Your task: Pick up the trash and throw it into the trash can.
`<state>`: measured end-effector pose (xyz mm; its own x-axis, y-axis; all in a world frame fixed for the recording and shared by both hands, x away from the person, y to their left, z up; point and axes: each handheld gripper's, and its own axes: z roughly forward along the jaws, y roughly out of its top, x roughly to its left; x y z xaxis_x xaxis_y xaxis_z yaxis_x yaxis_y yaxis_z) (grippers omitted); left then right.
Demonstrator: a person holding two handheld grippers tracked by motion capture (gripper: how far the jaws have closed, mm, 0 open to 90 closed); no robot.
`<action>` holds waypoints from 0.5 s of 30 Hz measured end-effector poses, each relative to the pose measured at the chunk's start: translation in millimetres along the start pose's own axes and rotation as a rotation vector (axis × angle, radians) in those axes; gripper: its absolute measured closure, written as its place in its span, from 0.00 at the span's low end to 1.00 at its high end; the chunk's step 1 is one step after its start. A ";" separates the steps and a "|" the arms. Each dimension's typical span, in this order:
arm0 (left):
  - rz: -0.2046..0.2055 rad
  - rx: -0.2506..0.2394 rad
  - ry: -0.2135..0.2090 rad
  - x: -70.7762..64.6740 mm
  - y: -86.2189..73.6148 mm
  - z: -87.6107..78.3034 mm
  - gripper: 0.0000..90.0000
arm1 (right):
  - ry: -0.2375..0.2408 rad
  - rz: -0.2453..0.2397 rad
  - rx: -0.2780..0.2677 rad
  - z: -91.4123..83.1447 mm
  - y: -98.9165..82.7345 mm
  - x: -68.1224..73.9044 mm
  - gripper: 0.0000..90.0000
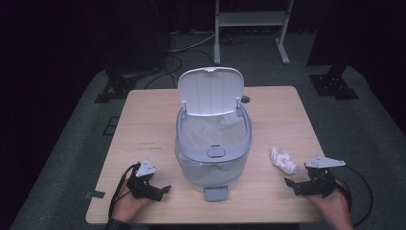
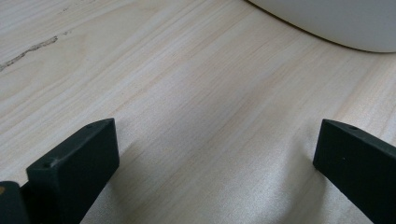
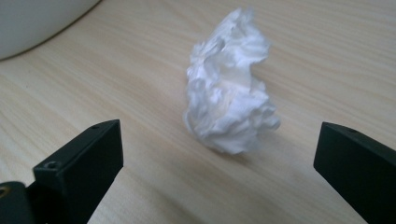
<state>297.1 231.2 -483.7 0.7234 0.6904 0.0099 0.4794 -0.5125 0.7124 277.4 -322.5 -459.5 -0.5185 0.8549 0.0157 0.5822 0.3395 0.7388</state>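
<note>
The right gripper (image 3: 217, 172), a black two-jaw tool with a grey three-cornered plate on top, is held low over the table with its jaws spread wide; nothing is gripped between them. In the right gripper view, a crumpled white paper wad (image 3: 229, 88) is seen lying on the wood just ahead of the jaws, roughly centred in the gap and clear of both. In the high view the same right gripper (image 1: 300, 184) is found near the front right corner of the table, held by a hand (image 1: 332, 206) that comes in from the bottom edge, and the wad (image 1: 283, 160) lies just beyond and slightly to the left of the jaw tips, not touched by them.

The left gripper (image 2: 217, 168), likewise black, is also held wide open and empty, with bare wood between its jaws. In the high view it (image 1: 158, 191) is placed near the front left of the table, its jaws turned toward the bin.

Between the two grippers, a white and grey plastic pedal bin (image 1: 213, 167) is stood upright at the middle of the light wooden table (image 1: 148, 124). Its white hinged lid (image 1: 210, 91) is raised upright at the back, a clear plastic liner (image 1: 210, 129) is fitted inside, and a grey foot pedal (image 1: 215, 193) projects at the front base. The wad lies near the bin on its right, apart from it.
</note>
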 end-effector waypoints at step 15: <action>0.000 0.000 0.000 0.0 0.0 0.0 0.00 | 0.010 0.002 -0.039 0.0 16.7 -8.0 0.01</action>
<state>297.1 231.1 -483.8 0.7234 0.6904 0.0101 0.4793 -0.5127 0.7123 291.3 -323.7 -447.2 -0.5238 0.8515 0.0241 0.5583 0.3218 0.7647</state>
